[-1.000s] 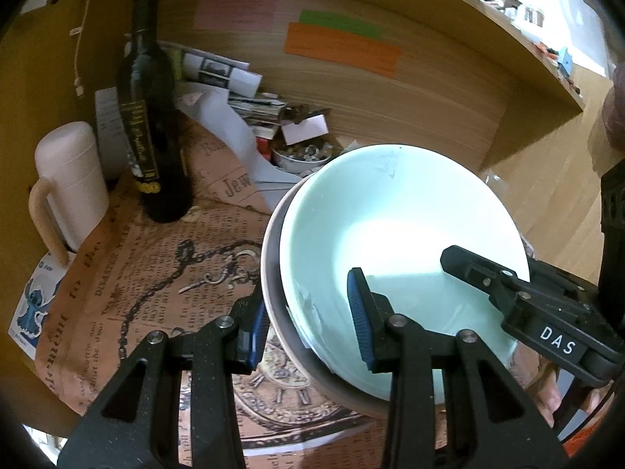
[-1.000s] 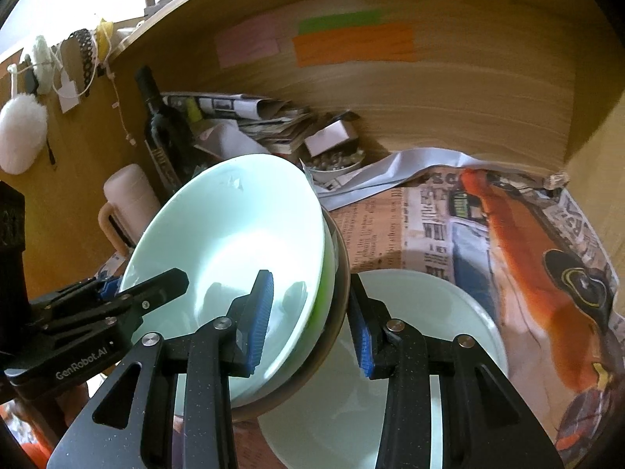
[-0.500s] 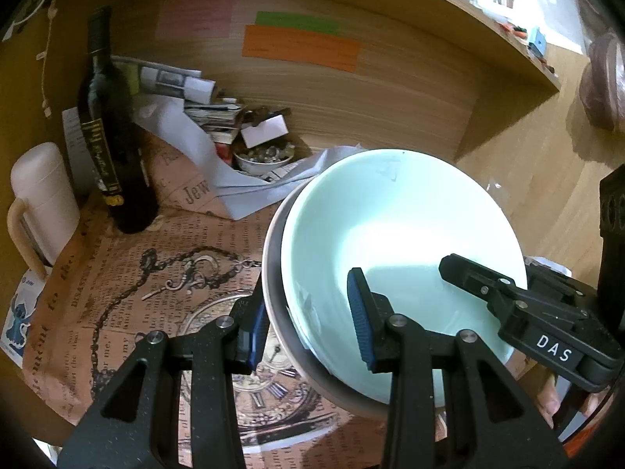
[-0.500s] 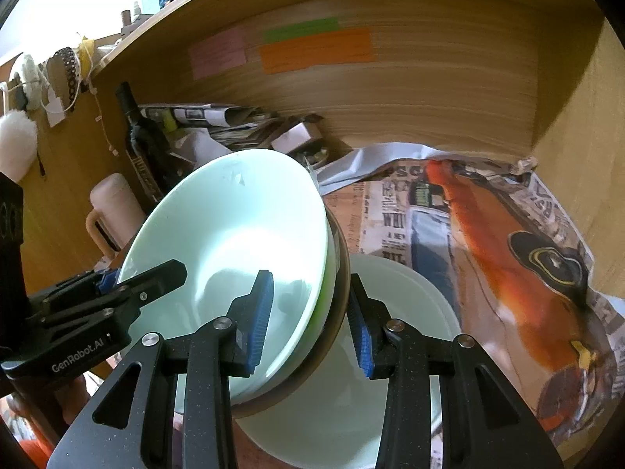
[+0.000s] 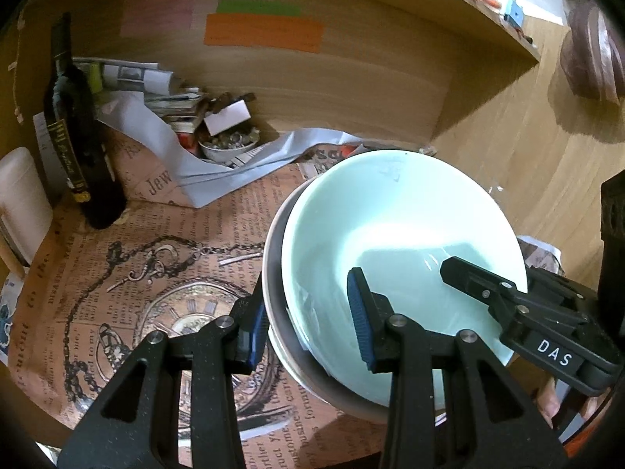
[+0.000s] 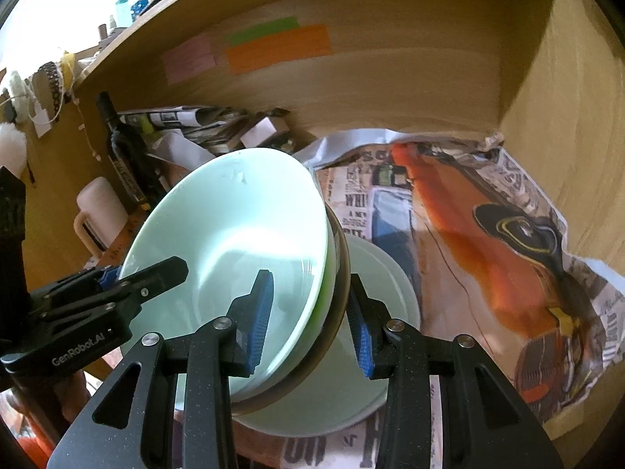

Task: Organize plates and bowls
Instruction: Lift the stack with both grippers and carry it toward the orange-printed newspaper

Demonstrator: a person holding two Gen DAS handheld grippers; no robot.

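The left gripper [image 5: 308,322] and right gripper [image 6: 310,322] each pinch opposite rims of the stack of nested bowls [image 6: 234,242], pale mint-green ceramic inside a grey-brown outer bowl, held tilted in the air. Over the last second the stack has travelled rightward along the newspaper-lined wooden shelf [image 6: 449,90], away from the dark glass wine bottle [image 5: 74,144]. It now hangs above the pale green round plate [image 6: 394,297], so set-down on the plate appears near.

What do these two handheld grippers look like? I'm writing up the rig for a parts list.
Both are matte black speckled plastic. The left gripper and right gripper each have two angular fingers with triangular cut-outs, silver screws and ribbed blue pads. One body reads "GenRobot.AI" in white, the other "DAS". No cables show.
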